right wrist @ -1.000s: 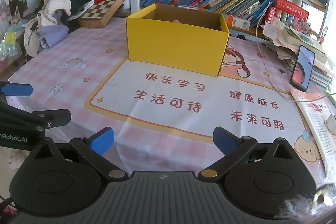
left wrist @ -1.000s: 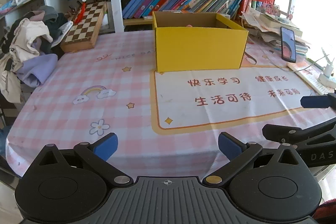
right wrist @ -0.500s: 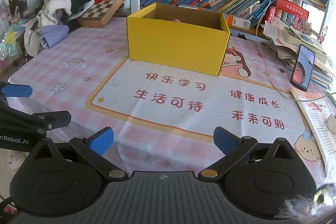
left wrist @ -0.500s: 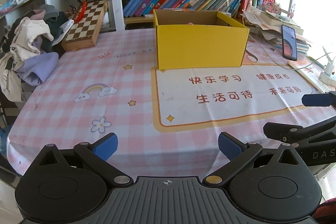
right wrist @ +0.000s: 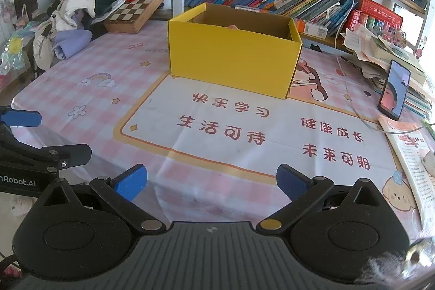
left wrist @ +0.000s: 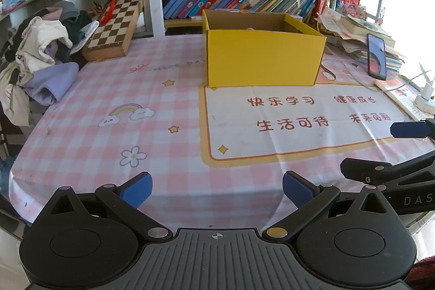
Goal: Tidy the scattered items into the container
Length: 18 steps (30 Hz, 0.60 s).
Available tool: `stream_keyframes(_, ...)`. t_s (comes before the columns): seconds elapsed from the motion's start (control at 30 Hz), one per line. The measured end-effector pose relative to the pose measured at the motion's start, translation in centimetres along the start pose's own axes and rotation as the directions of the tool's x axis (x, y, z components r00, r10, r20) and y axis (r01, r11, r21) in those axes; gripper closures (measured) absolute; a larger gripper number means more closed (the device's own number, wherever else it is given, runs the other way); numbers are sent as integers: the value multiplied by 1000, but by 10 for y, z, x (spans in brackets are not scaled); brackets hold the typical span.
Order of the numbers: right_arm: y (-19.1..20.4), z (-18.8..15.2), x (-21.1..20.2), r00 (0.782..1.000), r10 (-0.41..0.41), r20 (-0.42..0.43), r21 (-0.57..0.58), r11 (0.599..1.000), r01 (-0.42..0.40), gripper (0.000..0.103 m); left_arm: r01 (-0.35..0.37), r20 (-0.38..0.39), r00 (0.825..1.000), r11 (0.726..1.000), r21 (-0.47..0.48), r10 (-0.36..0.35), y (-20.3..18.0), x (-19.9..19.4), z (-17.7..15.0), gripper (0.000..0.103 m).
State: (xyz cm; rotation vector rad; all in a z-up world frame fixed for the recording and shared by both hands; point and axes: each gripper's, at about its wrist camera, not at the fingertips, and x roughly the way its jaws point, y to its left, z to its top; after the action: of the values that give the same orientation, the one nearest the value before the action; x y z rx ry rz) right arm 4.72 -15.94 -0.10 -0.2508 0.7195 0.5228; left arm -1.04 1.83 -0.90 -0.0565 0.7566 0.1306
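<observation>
A yellow cardboard box (left wrist: 262,59) (right wrist: 233,64) stands open-topped at the far middle of the table. A small pink thing (right wrist: 232,27) peeks above its front wall; the rest of its inside is hidden. My left gripper (left wrist: 217,190) hovers open over the table's near edge, nothing between its blue pads. My right gripper (right wrist: 212,182) is also open and empty, well short of the box. Each gripper shows at the edge of the other's view. No loose items lie on the cloth between the grippers and the box.
The pink checked tablecloth (left wrist: 108,105) carries a white printed panel. A chessboard (left wrist: 114,26) and a pile of clothes (left wrist: 40,56) sit far left. A propped phone (right wrist: 394,93), its cable, stacked papers and a booklet (right wrist: 410,154) crowd the right. Bookshelves stand behind.
Both grippers have drawn back slightly from the box and stay open; nothing on the table has moved.
</observation>
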Motion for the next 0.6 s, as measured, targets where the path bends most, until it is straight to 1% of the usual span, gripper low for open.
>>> stream_keyframes(0.6,1,0,2,1000,4,-5,0,1000,-4,0,-1,-5,1000,1000,-1,0,0,2,1,0)
